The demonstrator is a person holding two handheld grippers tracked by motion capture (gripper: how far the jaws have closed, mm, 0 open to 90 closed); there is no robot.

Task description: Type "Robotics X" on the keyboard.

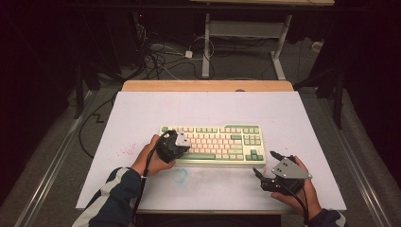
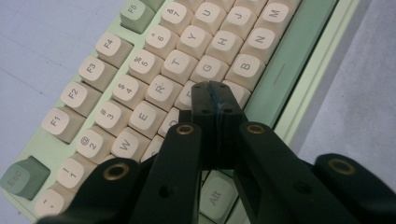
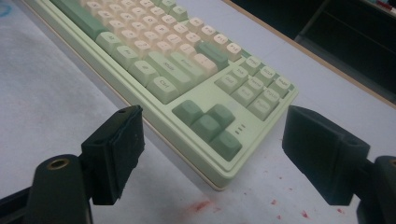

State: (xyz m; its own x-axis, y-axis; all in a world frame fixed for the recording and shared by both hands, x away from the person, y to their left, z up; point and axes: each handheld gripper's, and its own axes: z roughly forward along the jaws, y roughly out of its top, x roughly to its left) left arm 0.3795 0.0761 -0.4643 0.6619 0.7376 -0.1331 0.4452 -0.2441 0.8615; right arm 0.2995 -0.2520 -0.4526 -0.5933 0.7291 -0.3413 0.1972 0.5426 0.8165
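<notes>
On the white table [image 1: 142,113], a pale green mechanical keyboard [image 1: 236,130] with cream and green keycaps lies level, its long edge facing the person. Over the keyboard's left half, the left gripper [image 2: 215,95] points down with its fingers pressed together into a single tip, resting at the cream letter keys just below R and beside G, seemingly so the joined fingers can press one key like a fingertip. Off the keyboard's near right corner, the right gripper [image 1: 265,170] hovers above the table with fingers spread wide and nothing between them, aimed toward the green arrow keys [image 3: 208,126], apparently waiting.
</notes>
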